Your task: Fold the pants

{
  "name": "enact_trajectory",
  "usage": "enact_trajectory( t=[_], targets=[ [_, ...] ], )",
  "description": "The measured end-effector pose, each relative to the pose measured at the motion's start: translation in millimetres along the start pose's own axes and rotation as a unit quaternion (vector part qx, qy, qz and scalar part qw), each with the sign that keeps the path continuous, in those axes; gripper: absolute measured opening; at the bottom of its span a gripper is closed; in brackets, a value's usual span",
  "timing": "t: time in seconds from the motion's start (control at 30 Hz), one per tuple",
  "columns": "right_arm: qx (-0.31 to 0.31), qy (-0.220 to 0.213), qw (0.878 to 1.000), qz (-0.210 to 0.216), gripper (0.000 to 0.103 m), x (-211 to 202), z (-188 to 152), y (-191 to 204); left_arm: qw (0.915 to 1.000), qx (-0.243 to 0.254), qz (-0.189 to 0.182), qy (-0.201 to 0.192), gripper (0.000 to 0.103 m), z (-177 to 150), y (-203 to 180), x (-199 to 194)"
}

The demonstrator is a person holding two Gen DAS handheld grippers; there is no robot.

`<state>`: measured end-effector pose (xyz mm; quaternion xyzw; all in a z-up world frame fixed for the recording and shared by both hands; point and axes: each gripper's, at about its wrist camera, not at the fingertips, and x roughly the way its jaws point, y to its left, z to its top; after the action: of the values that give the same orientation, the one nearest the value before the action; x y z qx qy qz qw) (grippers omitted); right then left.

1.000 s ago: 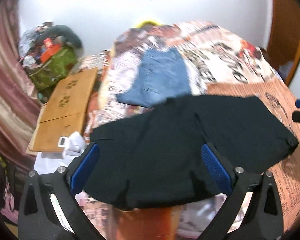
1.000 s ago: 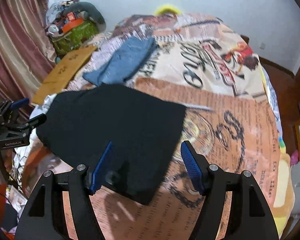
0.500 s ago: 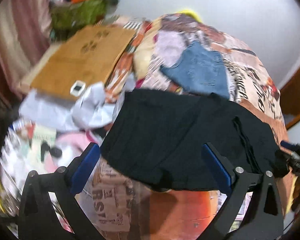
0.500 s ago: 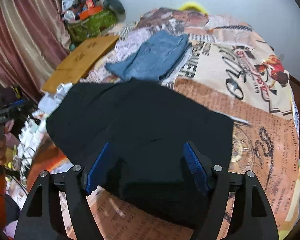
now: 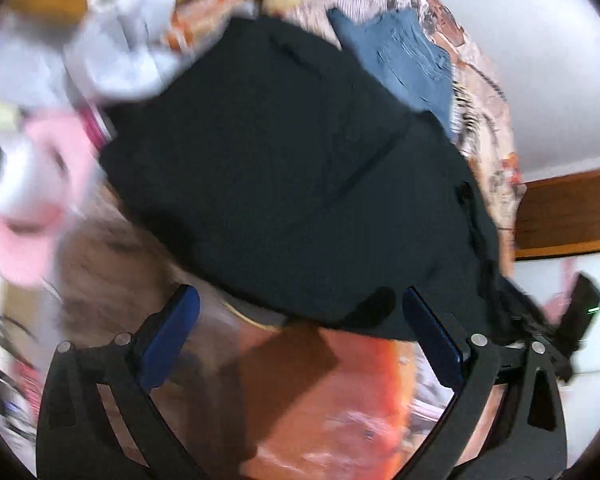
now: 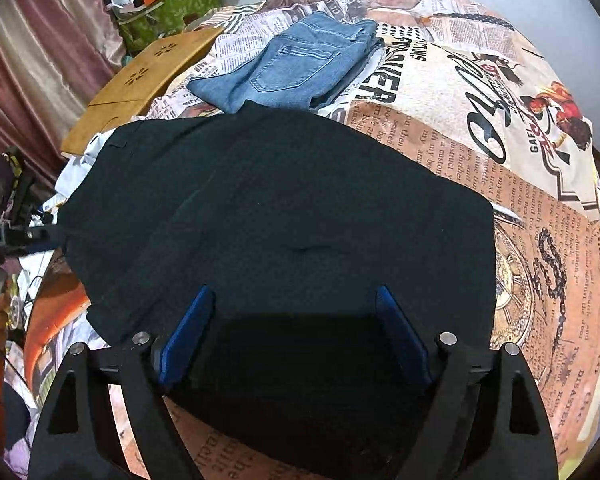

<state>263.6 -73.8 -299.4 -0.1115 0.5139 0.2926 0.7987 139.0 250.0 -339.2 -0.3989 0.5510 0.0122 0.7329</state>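
The black pants [image 6: 284, 216] lie spread and partly folded on the printed bedspread [image 6: 500, 128]; they also show in the blurred left wrist view [image 5: 292, 168]. My right gripper [image 6: 296, 304] is open, its blue pads low over the pants' near edge. My left gripper [image 5: 300, 304] is open and empty, just short of the pants' edge at the bedside. The right gripper's body shows at the far right of the left wrist view [image 5: 580, 312].
Folded blue jeans [image 6: 300, 64] lie beyond the black pants. A wooden board [image 6: 140, 88], a green bag [image 6: 168, 8] and curtains [image 6: 32, 64] stand to the left. White and pink clutter [image 5: 40, 184] lies beside the bed.
The left gripper has swung left and down toward the pants' bedside edge, blurring its view. The right gripper has moved forward, lower over the black pants.
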Motion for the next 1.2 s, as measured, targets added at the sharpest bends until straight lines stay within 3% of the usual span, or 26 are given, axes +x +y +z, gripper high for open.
enact_trajectory(
  t=[0.2,0.33,0.4,0.53,0.67,0.87,1.07,1.2],
  targets=[
    [-0.002,-0.001,1.0,0.003,0.083,2,1,-1,0.9993,-0.008,-0.033,0.015,0.102,10,-5,21],
    [-0.002,-0.004,1.0,0.01,0.083,2,-1,-1,0.9982,-0.033,-0.05,0.005,0.102,28,2,27],
    [-0.003,-0.004,1.0,0.013,0.083,3,-1,-2,0.9987,-0.035,-0.031,-0.021,0.091,38,1,24],
    [-0.008,-0.004,1.0,0.019,0.084,2,-3,-2,0.9959,-0.033,0.051,-0.067,0.037,50,0,20],
    [-0.009,-0.006,1.0,0.026,0.084,1,-4,-2,0.9908,-0.008,0.09,-0.101,0.023,53,-13,18],
    [-0.005,-0.001,1.0,0.024,0.083,-3,-3,-4,0.9698,0.085,0.143,-0.178,0.014,35,-62,-21],
    [0.002,-0.029,1.0,0.002,0.083,-35,-7,-18,0.9378,0.199,0.125,-0.255,0.012,12,-142,-82],
    [0.041,-0.054,0.998,-0.016,0.083,-60,-23,-51,0.9203,0.253,0.099,-0.281,0.012,2,-188,-98]
  ],
)
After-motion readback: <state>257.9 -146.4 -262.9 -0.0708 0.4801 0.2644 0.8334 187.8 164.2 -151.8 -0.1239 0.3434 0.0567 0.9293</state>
